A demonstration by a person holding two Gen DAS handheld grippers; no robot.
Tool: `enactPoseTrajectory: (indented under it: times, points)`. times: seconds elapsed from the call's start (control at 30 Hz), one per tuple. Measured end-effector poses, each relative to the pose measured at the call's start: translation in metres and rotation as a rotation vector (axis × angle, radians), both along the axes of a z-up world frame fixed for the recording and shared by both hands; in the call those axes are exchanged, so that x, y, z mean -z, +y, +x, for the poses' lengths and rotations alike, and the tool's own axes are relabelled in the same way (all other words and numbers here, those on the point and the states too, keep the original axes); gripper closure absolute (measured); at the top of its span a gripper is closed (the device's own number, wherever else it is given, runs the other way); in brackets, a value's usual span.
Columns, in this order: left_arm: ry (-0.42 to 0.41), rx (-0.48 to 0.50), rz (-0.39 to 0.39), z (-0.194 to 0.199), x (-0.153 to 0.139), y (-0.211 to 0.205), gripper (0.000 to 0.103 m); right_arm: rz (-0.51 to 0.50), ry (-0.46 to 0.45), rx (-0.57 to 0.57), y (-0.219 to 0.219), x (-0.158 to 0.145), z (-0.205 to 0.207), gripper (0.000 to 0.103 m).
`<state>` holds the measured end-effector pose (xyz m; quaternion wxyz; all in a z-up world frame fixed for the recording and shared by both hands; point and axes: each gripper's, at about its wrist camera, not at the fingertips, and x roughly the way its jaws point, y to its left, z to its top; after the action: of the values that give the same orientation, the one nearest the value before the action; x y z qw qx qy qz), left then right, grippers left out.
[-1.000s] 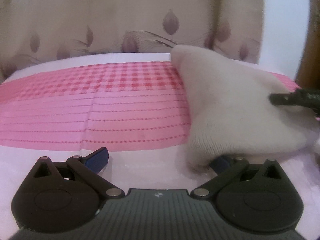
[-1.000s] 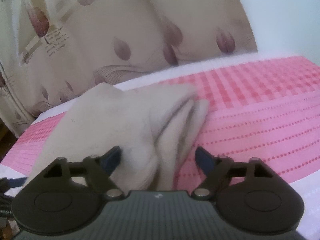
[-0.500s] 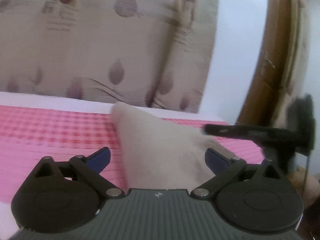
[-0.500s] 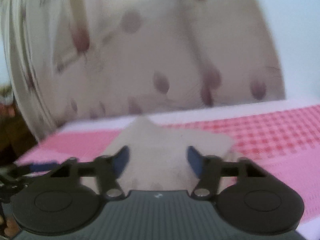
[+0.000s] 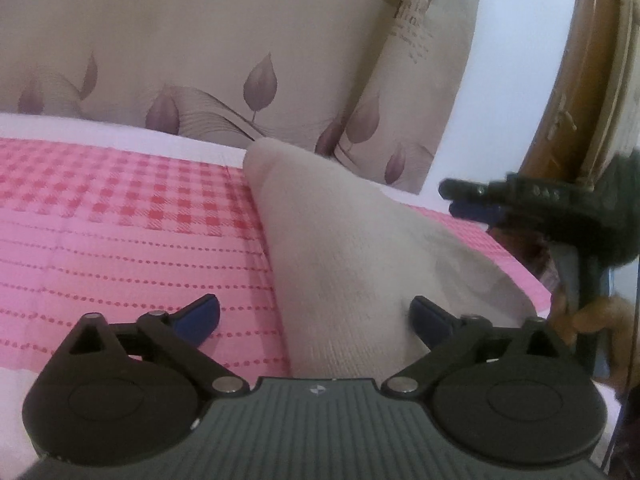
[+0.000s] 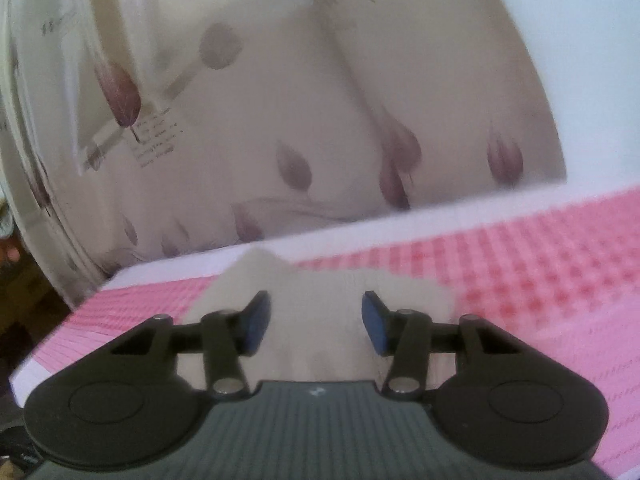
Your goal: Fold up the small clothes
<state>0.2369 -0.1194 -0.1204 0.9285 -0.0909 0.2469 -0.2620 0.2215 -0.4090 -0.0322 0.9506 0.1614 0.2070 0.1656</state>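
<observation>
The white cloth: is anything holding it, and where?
Nothing grips the white cloth yet. The left hand-held gripper stands open around it; the right hand-held gripper is closing with the cloth between its fingers, pads not pressing.

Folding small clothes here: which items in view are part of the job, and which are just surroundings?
Job:
- beige garment
- left claw, garment between its blue pads
- right claw, closing around the garment

Surroundings:
- pink checked cloth
- leaf-print curtain
- wooden frame
</observation>
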Motion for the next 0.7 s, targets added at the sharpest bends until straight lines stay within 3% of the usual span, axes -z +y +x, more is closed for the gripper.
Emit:
enactPoseTrajectory:
  times: [0.1,0.23,0.43,0.5,0.57,0.7]
  points:
    - [-0.001,-0.014,0.013,0.002,0.0,-0.002,0.003,-0.145,0.034,0.043,0.021,-0.003,0.022,0.054]
    - [-0.003,-0.034,0.024,-0.002,-0.002,-0.004,0.002,-0.234,0.159,0.049,0.037,0.029,0.061,0.053]
    - [-0.019,-0.063,0.074,-0.004,-0.004,-0.009,0.0,-0.189,0.131,0.079,0.032,0.025,0.046,0.05]
    - [-0.022,-0.068,0.081,-0.005,-0.003,-0.009,0.0,-0.134,0.076,0.103,0.028,0.02,0.021,0.026]
    - [-0.025,-0.073,0.088,-0.005,-0.003,-0.01,0.0,-0.097,0.022,0.154,0.024,0.019,-0.01,0.012]
    - [-0.035,-0.081,0.11,-0.007,-0.004,-0.012,0.0,-0.165,-0.003,0.239,0.031,0.026,-0.054,0.009]
